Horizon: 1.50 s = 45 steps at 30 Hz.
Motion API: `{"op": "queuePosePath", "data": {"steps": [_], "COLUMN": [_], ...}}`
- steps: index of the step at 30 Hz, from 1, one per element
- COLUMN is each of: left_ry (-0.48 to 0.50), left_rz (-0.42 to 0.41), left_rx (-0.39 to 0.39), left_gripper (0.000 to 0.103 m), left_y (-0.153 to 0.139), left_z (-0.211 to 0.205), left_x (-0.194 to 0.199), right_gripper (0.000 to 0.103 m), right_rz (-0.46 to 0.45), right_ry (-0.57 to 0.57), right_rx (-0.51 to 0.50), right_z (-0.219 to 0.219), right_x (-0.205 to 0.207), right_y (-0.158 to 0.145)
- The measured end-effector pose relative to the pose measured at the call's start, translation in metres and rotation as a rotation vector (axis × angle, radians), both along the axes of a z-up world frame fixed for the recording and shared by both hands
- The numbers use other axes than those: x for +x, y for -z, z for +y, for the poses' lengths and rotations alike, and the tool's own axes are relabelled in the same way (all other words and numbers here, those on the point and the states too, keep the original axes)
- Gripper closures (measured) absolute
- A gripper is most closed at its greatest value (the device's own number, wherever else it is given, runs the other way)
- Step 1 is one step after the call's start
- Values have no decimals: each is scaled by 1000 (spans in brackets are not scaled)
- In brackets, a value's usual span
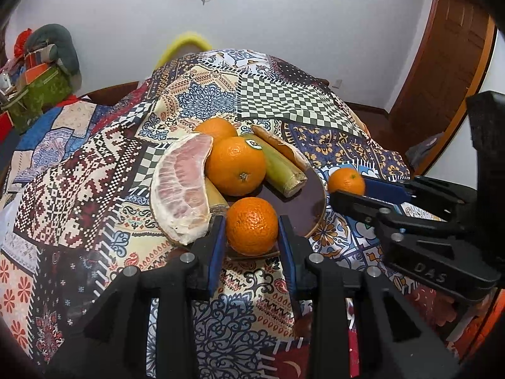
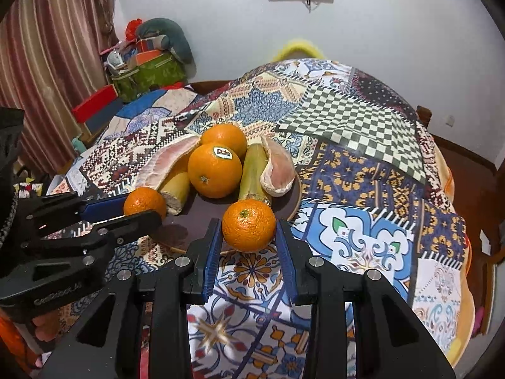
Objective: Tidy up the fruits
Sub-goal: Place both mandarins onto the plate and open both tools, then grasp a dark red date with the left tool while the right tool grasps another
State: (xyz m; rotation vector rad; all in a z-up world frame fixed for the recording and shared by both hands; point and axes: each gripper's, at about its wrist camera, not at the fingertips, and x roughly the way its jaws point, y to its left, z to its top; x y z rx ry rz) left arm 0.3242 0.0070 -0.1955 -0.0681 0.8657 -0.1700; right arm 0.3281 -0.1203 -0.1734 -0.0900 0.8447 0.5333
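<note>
A dark round plate [image 1: 311, 203] [image 2: 195, 214] on the patterned tablecloth holds two large oranges [image 1: 235, 165] [image 2: 214, 170], two pomelo pieces [image 1: 183, 189] [image 2: 277, 170] and two sugarcane sticks [image 1: 281, 167] [image 2: 252, 173]. My left gripper [image 1: 252, 225] is shut on a small mandarin [image 1: 252, 225] at the plate's near rim; it also shows in the right wrist view [image 2: 143, 203]. My right gripper [image 2: 248, 229] is shut on a second mandarin [image 2: 248, 229] at the plate's right rim, seen in the left wrist view too [image 1: 346, 181].
The patterned tablecloth [image 1: 268, 94] [image 2: 363, 164] covers a round table. A pile of boxes and bags [image 2: 148, 60] stands at the back left by a curtain. A wooden door [image 1: 442, 63] is at the right. A yellow chair back [image 1: 186, 44] rises behind the table.
</note>
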Motion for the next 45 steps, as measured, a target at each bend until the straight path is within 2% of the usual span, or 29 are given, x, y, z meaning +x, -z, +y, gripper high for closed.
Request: {"op": "queuePosePath", "data": {"steps": [9,13,16,20,27,45], "left_ry": [-6,-19,-33,-40,-48,-85], "left_rz": [14,15,8,5,-11,-91], "left_rx": [0,-4,-10,-4,8,32], "left_gripper": [71,69,66,66,66,66], "left_y": [4,5,3,1,-7,-53], "left_z": [-1,2,5,7,12,28], "left_x": [5,6,5,3,-10,-68], "right_gripper": [71,71,63,62,62,62], "right_rz": [56,47,36,21,10,-81], "right_ry": [-46,-42,-44,-42,-20,-27], "right_rx": [-5,-34,-43,-44,-22,6], "right_z": [8,9,9,10,1,1], "right_x": [10,10,9,8,4,-51], "right_y": [12,14,13,9,-1,-47]}}
